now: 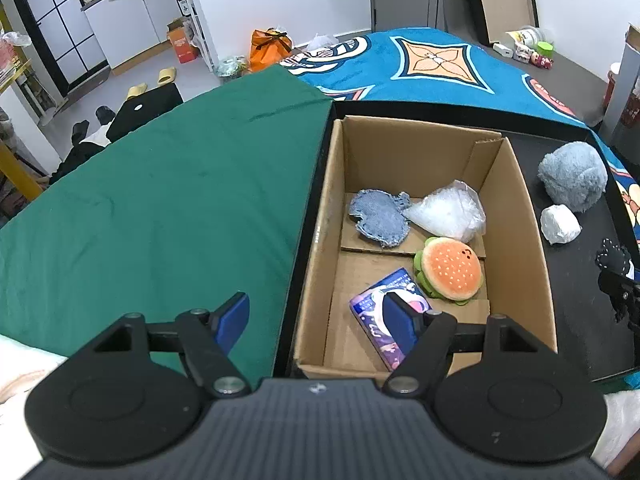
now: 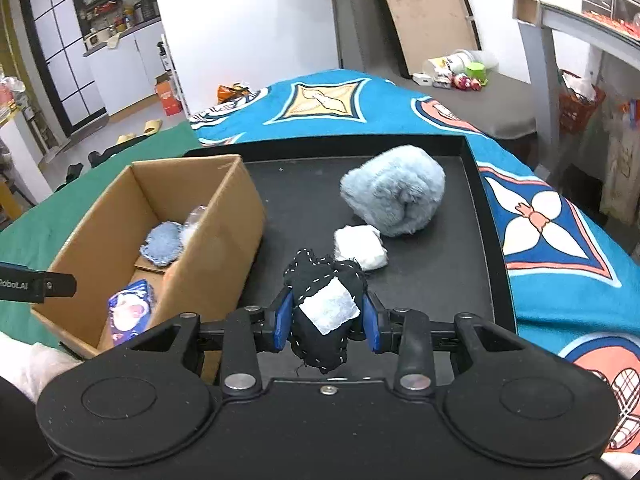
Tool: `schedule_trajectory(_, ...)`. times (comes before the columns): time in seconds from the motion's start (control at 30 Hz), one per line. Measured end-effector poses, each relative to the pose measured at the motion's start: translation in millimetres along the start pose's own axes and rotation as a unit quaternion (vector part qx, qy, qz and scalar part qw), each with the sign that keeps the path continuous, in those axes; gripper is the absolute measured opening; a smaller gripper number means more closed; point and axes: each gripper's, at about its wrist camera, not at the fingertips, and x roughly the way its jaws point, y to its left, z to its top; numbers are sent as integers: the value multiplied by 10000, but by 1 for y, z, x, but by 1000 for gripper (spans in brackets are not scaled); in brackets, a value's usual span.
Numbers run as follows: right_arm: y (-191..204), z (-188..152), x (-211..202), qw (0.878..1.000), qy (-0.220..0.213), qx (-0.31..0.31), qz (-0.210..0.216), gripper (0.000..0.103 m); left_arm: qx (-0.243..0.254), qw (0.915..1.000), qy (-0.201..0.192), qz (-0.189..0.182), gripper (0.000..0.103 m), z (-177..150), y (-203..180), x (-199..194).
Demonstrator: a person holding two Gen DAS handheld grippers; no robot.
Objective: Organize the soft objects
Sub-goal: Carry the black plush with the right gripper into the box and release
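Observation:
A cardboard box (image 1: pixel 516 216) stands in a black tray (image 2: pixel 476 184). It holds a denim patch (image 1: pixel 380 216), a clear plastic bag (image 1: pixel 448 210), a plush burger (image 1: pixel 450 268) and a purple packet (image 1: pixel 376 312). My left gripper (image 1: pixel 316 320) is open and empty above the box's near left corner. My right gripper (image 2: pixel 326 320) is shut on a black stitched cloth toy (image 2: pixel 324 304) with a white label, held above the tray. A fluffy blue plush (image 2: pixel 394 194) and a small white bundle (image 2: pixel 360 248) lie on the tray beyond it.
A green cloth (image 1: pixel 160 184) covers the surface left of the box. A blue patterned blanket (image 2: pixel 560 216) lies behind and right of the tray. A grey shelf (image 2: pixel 560 40) stands at the far right. Floor clutter lies at the back left.

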Motion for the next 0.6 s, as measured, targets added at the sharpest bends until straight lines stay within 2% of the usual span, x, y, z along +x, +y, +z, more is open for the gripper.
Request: schedule_trajectory(0.6,46,23,-21,9985,-264,-394,270,36,-54,9992,-127,-377,71,-13,14,5)
